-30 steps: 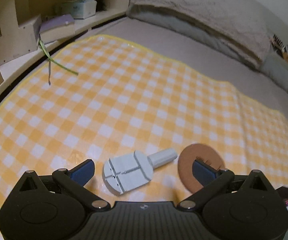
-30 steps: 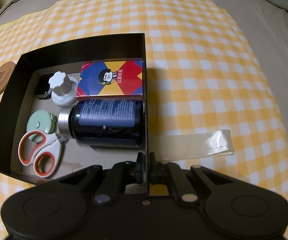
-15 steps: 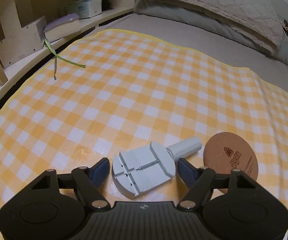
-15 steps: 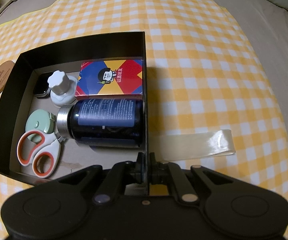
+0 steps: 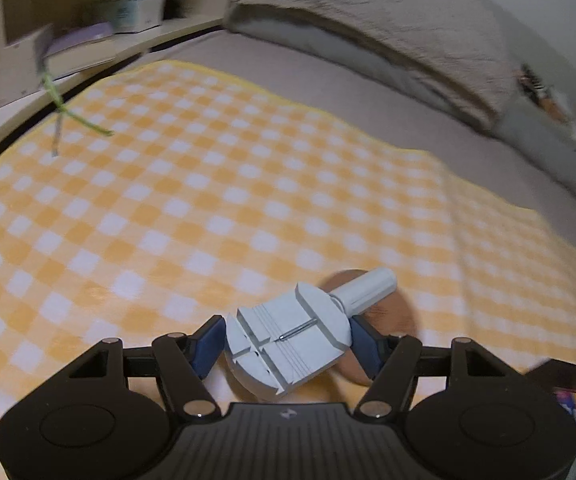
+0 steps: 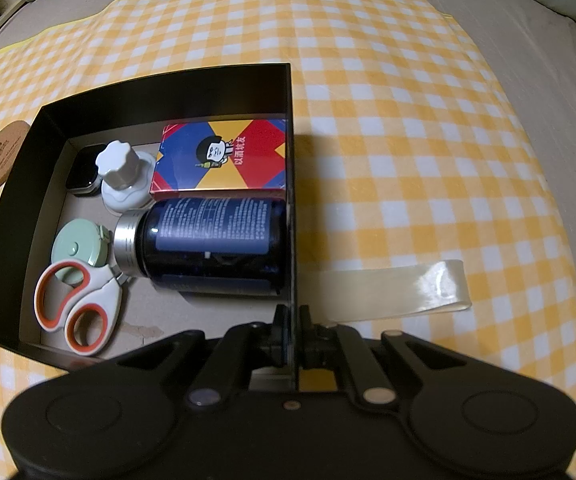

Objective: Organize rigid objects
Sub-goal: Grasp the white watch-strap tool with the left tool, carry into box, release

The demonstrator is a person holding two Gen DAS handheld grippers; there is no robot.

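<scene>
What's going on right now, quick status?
Left gripper shut on grey tool. Right gripper pinching black box wall. Cork coaster behind tool; nothing blocking.

I'm working in a home bedroom, seeing a grey bed (image 5: 328,92) with a pillow (image 5: 388,28), a checked cloth (image 5: 208,200) spread over it, and a wooden bedside shelf (image 5: 100,36) holding a tissue box (image 5: 138,12).

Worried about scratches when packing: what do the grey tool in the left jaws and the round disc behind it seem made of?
Grey tool: apparently matte moulded plastic, uniform pale grey, with a thin metal pin that glints. Round disc: probably cork or fibreboard, flat, brown, dull, with a printed logo.
</scene>
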